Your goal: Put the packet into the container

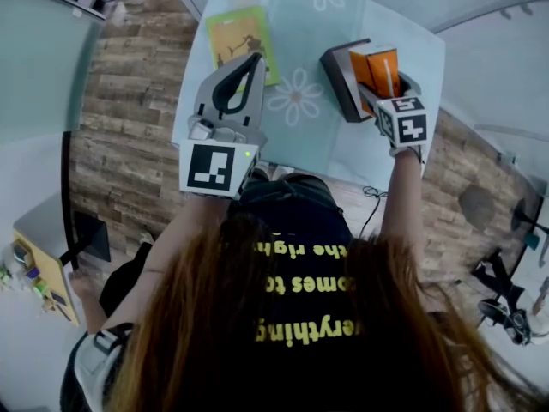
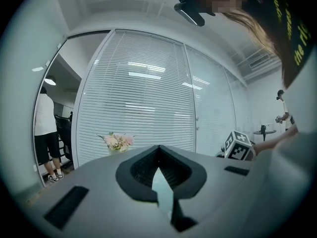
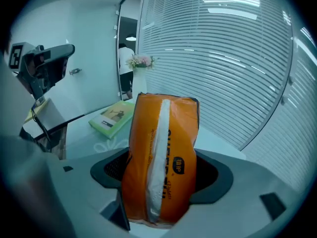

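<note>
An orange packet (image 3: 161, 157) with a white strip down its middle stands upright between the jaws of my right gripper (image 3: 161, 165), which is shut on it. In the head view the packet (image 1: 380, 65) and the right gripper (image 1: 375, 74) are above the table's right half. My left gripper (image 1: 255, 57) is over the table's left half with its fingertips together and nothing in them. In its own view the left gripper (image 2: 158, 148) points at the window blinds. I make out no container in any view.
A green book (image 1: 241, 39) lies on the flower-print tablecloth (image 1: 309, 136) just beyond the left gripper; it also shows as the book (image 3: 111, 117) in the right gripper view. A vase of flowers (image 3: 140, 62) stands at the table's far end. A person (image 2: 47, 128) stands by the doorway.
</note>
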Motion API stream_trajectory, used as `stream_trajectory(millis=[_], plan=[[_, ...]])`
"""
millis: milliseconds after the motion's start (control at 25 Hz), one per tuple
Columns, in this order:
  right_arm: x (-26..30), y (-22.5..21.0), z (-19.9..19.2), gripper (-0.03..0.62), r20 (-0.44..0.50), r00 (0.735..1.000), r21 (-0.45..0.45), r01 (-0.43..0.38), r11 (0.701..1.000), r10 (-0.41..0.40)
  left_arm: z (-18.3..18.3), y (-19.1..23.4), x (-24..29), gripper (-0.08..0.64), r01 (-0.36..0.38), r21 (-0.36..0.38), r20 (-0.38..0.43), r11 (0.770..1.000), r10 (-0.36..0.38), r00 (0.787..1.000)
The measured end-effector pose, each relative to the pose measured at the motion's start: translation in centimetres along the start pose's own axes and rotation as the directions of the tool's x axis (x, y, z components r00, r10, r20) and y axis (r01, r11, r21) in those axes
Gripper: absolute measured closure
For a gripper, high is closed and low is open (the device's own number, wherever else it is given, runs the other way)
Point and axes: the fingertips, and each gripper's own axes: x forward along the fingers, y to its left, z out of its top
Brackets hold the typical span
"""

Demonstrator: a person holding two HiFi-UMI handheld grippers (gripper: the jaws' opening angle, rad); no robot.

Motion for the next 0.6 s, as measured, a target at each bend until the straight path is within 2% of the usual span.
stream_trajectory(millis=[360, 600], plan=[[4.1, 0.5, -1.5, 0.232, -0.104, 0.994, -0.045, -0.048, 0.998, 0.043, -0.2, 1.3, -1.1, 0.560, -0.048, 0.008, -0.013, 0.999, 0.048, 0.999], [4.7, 0.6, -2.8, 0.232, -0.174, 0.984, -0.023, -0.046, 0.999, 0.041, -0.5, 1.4, -1.7, 0.560, -0.065, 0.012, -0.019, 0.998, 0.065, 0.998]])
